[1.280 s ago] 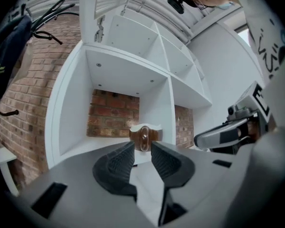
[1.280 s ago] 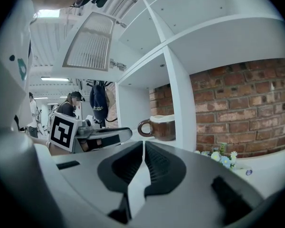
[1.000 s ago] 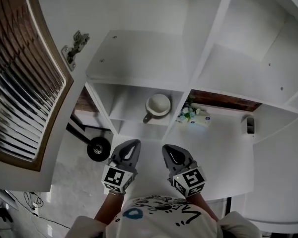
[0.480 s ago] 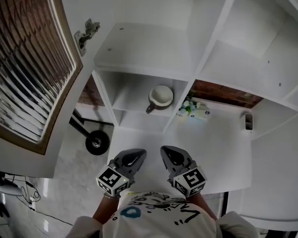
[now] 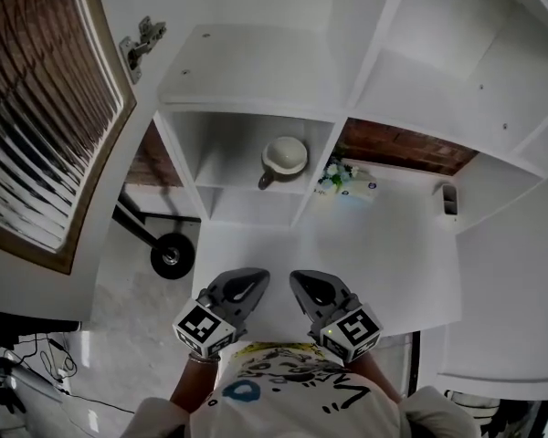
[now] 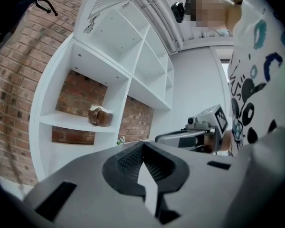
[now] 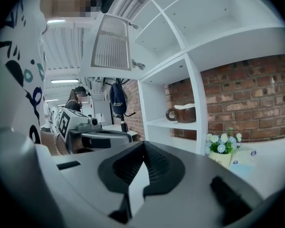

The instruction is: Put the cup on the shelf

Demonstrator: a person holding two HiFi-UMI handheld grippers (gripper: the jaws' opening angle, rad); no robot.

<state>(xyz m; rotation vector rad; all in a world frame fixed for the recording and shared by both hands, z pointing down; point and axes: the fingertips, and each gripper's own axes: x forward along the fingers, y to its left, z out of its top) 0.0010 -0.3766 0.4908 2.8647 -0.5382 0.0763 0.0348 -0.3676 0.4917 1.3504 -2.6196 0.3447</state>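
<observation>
Both closed, left gripper [image 5: 247, 280] and right gripper [image 5: 304, 282] hover well clear of the shelved cup [image 5: 284, 154].

Louvred door [image 5: 36, 108] cut off left; card [image 5: 360, 190] print illegible

We see the shelf [image 5: 256, 71] as smooth white board with a matt, painted look. Its open back shows rough red brick [image 7: 256, 94] with pale mortar. The cup [image 7: 184, 113], at about twelve o'clock from the grippers in the head view, looks like glazed ceramic, glossy brown outside and cream within. At ten o'clock the slatted door [image 5: 36, 108] has ribs that catch the light and a brown, wood-like edge; its hinge [image 5: 139, 39] is bright metal. The left gripper [image 6: 142, 144] and right gripper [image 7: 142, 143] look like matt dark grey plastic with finely ribbed pads [image 6: 127, 160]. Their marker cubes [image 5: 204, 327] carry flat black-and-white print. At six o'clock the shirt [image 5: 283, 395] is soft white printed cloth.
</observation>
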